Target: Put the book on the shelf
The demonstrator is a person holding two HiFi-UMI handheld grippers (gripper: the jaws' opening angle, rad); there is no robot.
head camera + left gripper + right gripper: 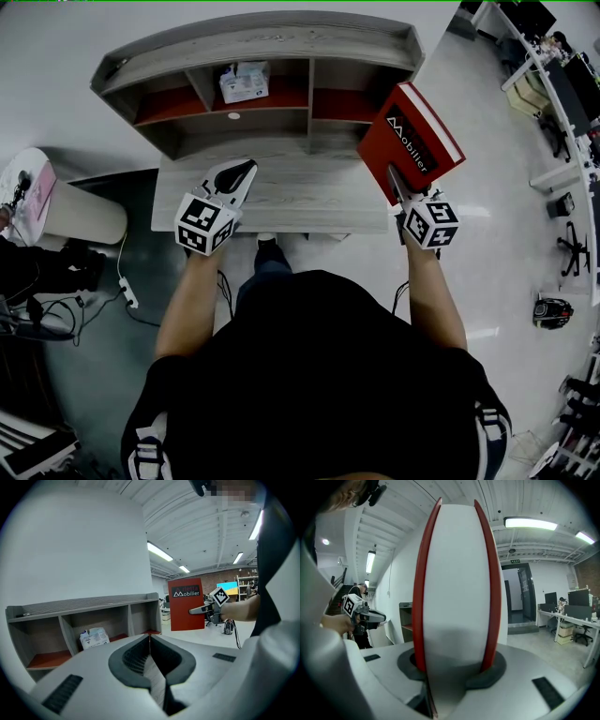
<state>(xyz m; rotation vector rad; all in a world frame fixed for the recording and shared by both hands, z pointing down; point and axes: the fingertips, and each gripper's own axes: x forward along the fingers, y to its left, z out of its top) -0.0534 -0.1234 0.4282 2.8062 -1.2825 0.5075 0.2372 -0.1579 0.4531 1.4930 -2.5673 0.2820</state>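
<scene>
**Red book held up by the right end of the shelf**

The bench has a straight near edge and a straight right edge. The shelf sits along its far edge and runs from the left side to the right side. The shelf has three open boxes in a row, and all of them open toward the near side. The bench top lies open between the shelf and the near edge. To the right of the bench is a wide stretch of pale floor.

There is one book. It is red and it is up in the air at the right edge of the bench, near the right end of the shelf. It stands upright, so its long side runs up and down. Its top is up and its front cover faces left. The white page edge faces near.

There are two grippers. The right gripper has its jaws pinching the book across its thickness, at the page edge. The left gripper is over the left middle of the bench. Its jaws are pressed together with nothing in them.

One white packet lies in the middle box, well apart from the book.
</scene>
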